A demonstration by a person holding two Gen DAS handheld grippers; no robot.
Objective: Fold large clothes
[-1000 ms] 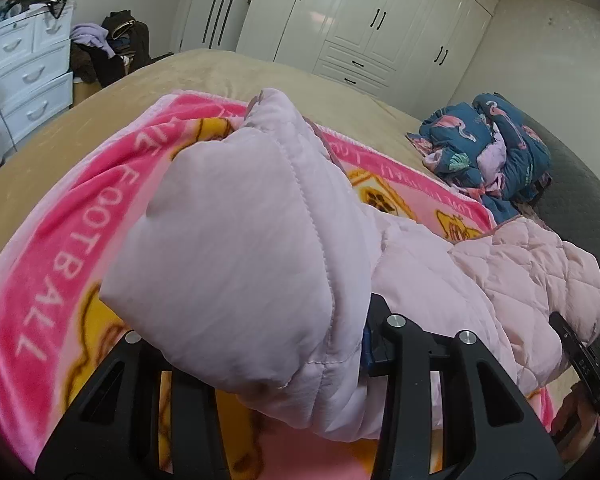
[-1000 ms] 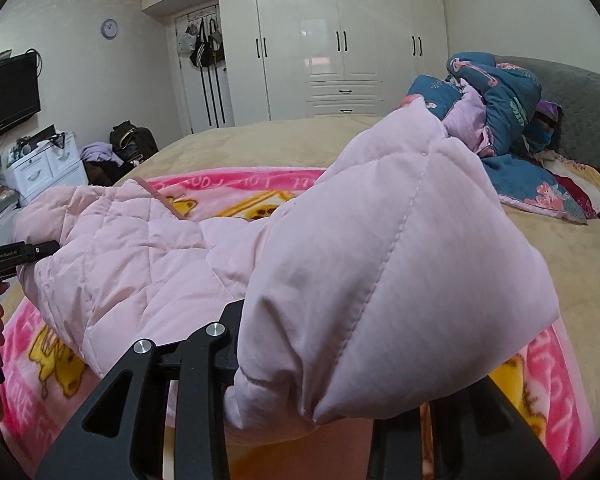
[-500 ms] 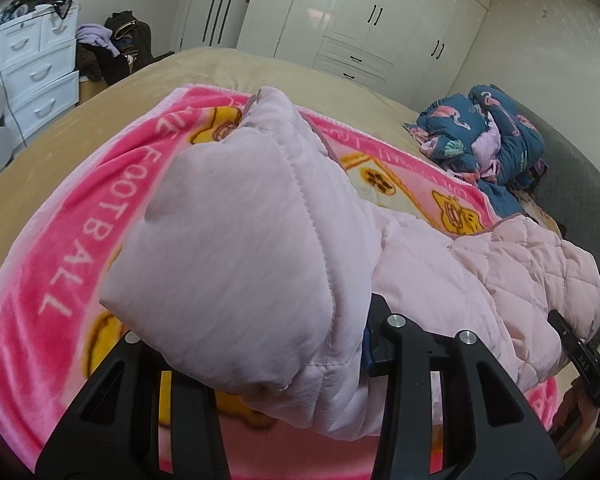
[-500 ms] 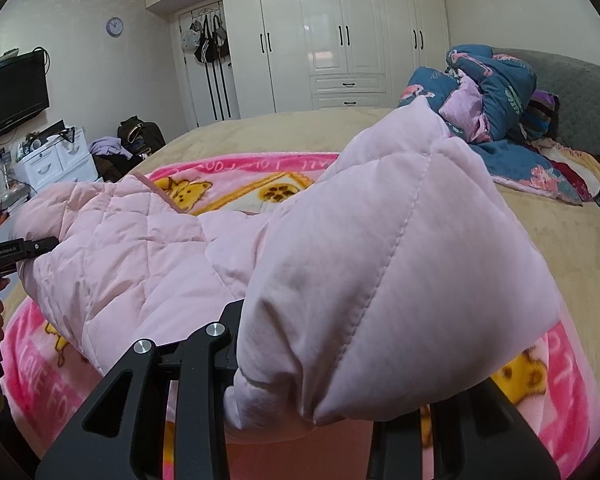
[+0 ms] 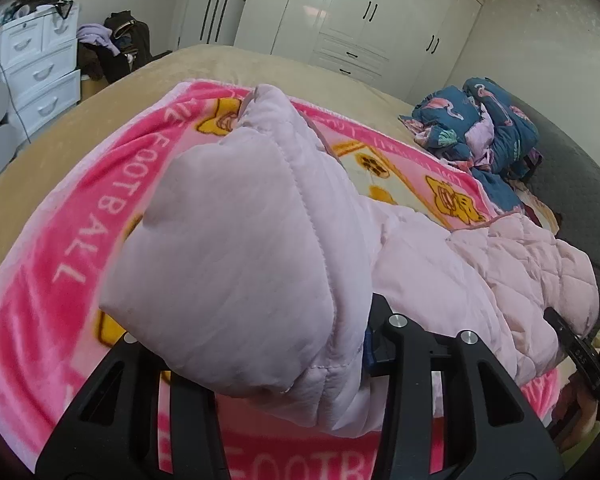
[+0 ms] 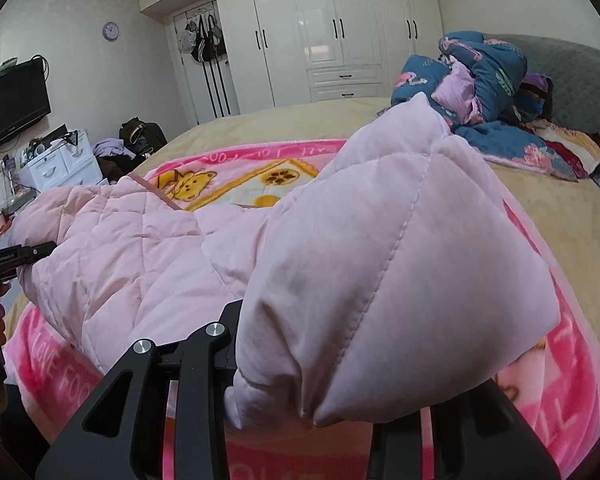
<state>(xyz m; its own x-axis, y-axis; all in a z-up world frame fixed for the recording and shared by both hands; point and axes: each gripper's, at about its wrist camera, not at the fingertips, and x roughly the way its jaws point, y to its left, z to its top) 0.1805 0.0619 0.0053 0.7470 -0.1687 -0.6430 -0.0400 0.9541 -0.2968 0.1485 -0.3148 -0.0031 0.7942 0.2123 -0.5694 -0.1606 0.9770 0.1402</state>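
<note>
Now, our left gripper [image 5: 284,364]: we have its jaws closed on a puffed corner of the pink quilted jacket [image 5: 440,248]; the fabric bulges over the black fingers [image 5: 412,360] and hides their tips.
Our right gripper [image 6: 324,392]: likewise closed on a padded fold at the other end of the same jacket [image 6: 132,248], with the cloth draped over both jaws.
Jacket position: we hold it raised at both ends, its middle sagging toward the pink blanket [image 5: 60,248]; we cannot tell whether the middle touches.
Jacket edges: a darker pink trim line runs along the far edge in the right wrist view; the seams of the gripped corners point away from us.
Blanket: it lies flat under the jacket, with white lettering along its pink border and yellow cartoon figures in the centre.
Bed [image 6: 284,120]: tan cover, with a broad bare stretch beyond the blanket's far edge.
Crowded side: a heap of blue patterned bedding [image 6: 484,76] sits near the grey headboard [image 6: 572,80], apart from the blanket.
Room edge: white wardrobe [image 6: 340,32] along the far wall, white drawers [image 5: 40,72] and a pile of clothes [image 5: 112,48] beside the bed, and a dark television [image 6: 12,108] on the wall.
</note>
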